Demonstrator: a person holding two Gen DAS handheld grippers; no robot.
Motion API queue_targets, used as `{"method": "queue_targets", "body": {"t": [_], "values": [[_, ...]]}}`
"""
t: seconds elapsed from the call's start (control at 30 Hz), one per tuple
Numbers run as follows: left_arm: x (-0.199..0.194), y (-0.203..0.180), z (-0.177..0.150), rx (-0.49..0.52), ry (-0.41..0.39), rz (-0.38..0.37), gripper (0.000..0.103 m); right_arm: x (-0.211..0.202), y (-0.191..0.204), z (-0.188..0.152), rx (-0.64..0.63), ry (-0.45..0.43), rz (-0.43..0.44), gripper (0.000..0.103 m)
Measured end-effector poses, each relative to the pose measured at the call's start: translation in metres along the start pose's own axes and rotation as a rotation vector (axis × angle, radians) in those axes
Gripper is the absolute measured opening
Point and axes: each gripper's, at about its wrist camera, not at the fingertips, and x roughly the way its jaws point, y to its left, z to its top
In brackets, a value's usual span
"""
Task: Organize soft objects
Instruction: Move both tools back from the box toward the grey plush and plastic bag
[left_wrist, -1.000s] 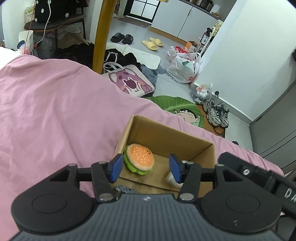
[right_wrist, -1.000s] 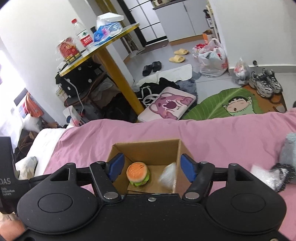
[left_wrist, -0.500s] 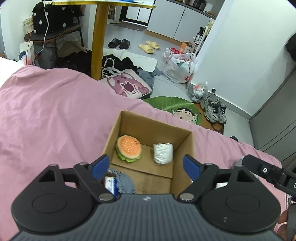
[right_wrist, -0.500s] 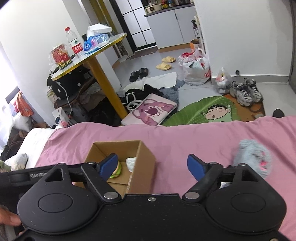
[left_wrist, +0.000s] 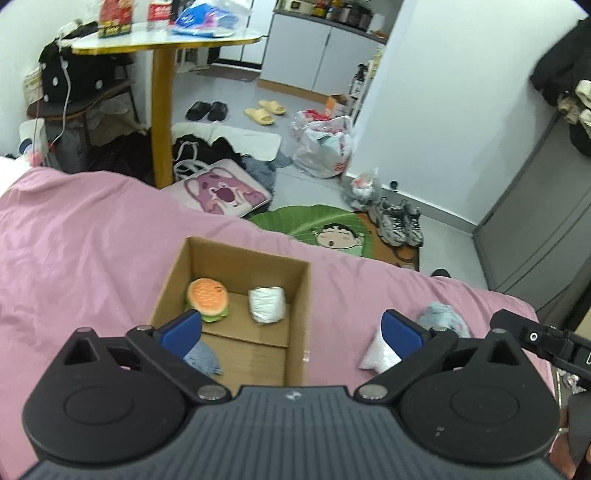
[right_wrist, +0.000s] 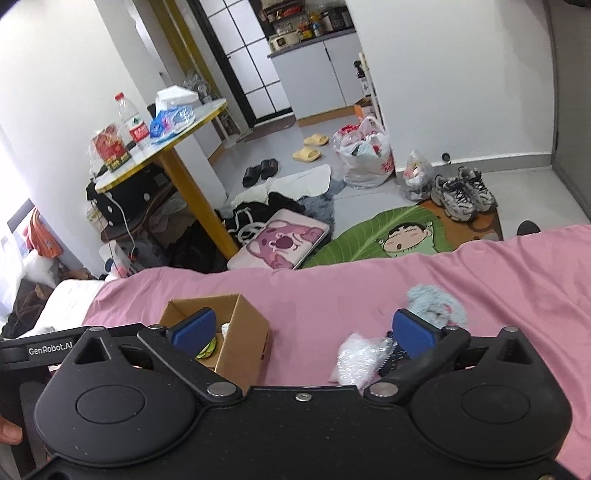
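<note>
The left wrist view looks down into the cardboard box (left_wrist: 236, 295) on the pink bedcover (left_wrist: 92, 258), showing a burger toy (left_wrist: 207, 295), a white wrapped bundle (left_wrist: 266, 305) and a blue-grey cloth (left_wrist: 203, 360) inside. The right wrist view sees the box from the side, its contents mostly hidden, and shows a fluffy blue toy (right_wrist: 436, 306) and a clear plastic bag (right_wrist: 356, 356) lying on the bedcover beside it. The left gripper (left_wrist: 291, 328) and right gripper (right_wrist: 301, 328) both have their jaws wide apart, empty. "GenRobot.AI" is printed on the left tool's arm in the right wrist view.

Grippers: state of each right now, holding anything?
Left gripper: open, holding nothing, above the cardboard box.
Right gripper: open, holding nothing, over the pink bedspread.
</note>
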Motion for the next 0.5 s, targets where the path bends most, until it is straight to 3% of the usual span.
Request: {"method": "queue_targets", "body": {"t": [0.27,0.5], "values": [[-0.015,-0.032,-0.001,0.015,-0.044,-0.020,0.103,-0.023,-0.030,0.000,0.034,-0.027,0.001,0.103],[-0.021,-0.055,-0.006,0.028,-0.035,-0.033,0.103,-0.037,-0.053,-0.002,0.071,-0.040,0.009,0.103]]}}
